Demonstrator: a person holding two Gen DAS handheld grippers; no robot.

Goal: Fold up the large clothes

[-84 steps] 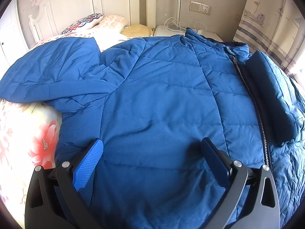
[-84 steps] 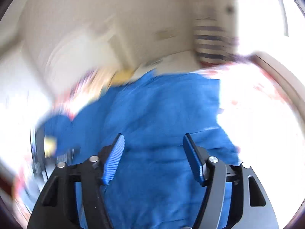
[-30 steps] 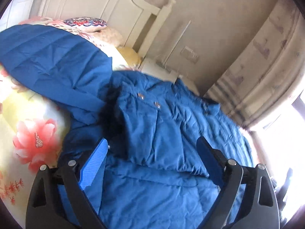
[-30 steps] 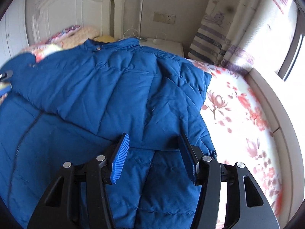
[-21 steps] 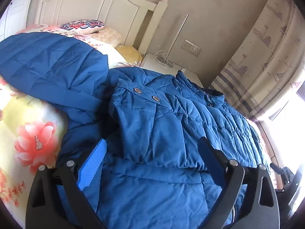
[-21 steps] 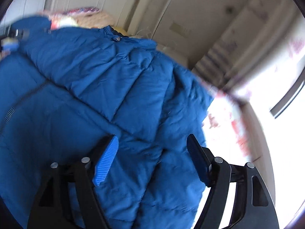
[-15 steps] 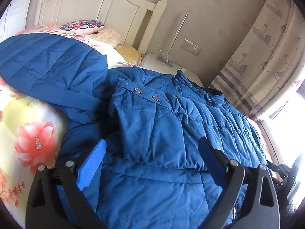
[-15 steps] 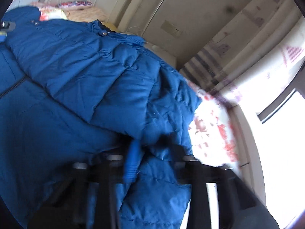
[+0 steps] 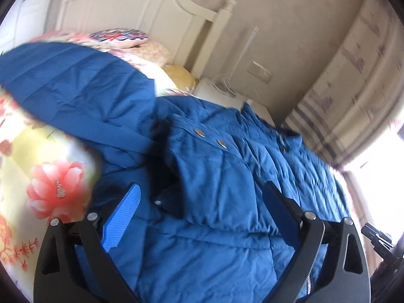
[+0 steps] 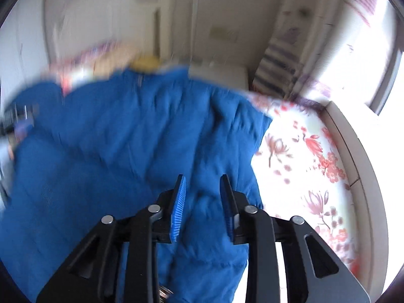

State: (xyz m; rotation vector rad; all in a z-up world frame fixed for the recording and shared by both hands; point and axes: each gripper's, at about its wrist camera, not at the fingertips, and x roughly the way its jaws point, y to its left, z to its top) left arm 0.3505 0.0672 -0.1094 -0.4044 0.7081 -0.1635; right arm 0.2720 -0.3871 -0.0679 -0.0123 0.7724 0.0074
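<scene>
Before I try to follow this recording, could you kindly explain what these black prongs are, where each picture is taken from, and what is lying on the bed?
There is no robot here: a person carries a hand-held gripper in each hand, and a fisheye camera on each looks forward along its two fingers. The black prongs with blue pads are those fingers.

The left wrist view shows the left hand-held gripper, its jaws wide apart above a blue padded jacket and gripping nothing.

The right wrist view is blurred. The right hand-held gripper has its jaws close together and opening; jacket fabric shows between them, but the pads do not seem to be pinching it.

The jacket lies spread over a floral bedspread, with one part already folded over the body. Pillows lie by the white headboard.
</scene>
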